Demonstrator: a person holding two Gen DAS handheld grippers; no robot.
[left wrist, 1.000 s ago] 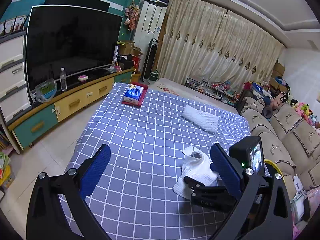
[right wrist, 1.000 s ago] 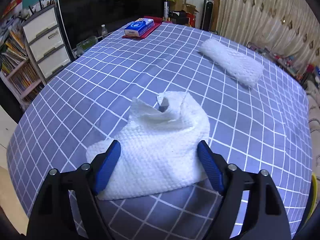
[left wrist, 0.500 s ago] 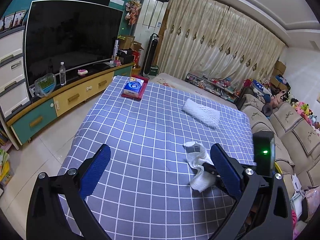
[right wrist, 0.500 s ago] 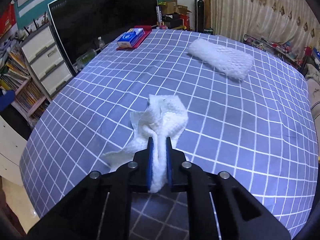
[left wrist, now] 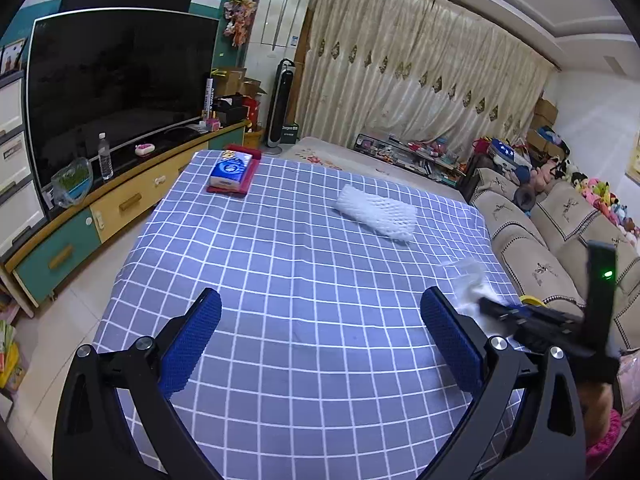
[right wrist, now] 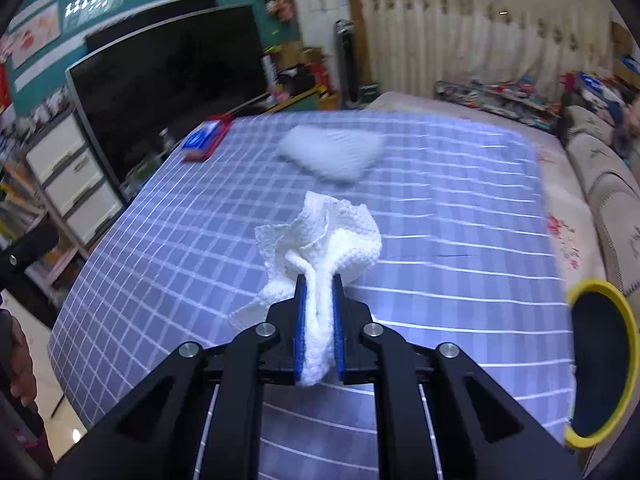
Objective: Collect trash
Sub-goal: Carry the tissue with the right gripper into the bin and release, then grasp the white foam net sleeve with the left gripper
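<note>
Right hand-held gripper (right wrist: 319,320): clamped on crumpled white paper towel (right wrist: 320,240) | left hand-held gripper (left wrist: 320,344): wide open, empty | risk: loose towel tail could snag the yellow-rimmed bin (right wrist: 630,320) and pull free

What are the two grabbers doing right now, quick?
Left gripper: open, holding nothing.
Right gripper: closed on the crumpled paper towel.

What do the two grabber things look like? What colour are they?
Both look alike. The left gripper has black angular arms like a frame, with round silver bolts at the joints, and two flat fingers covered in bumpy blue padding. The right gripper has the same black frame, silver bolts and blue pads. Seen from the left camera, it also carries a black box with a small green light.
</note>
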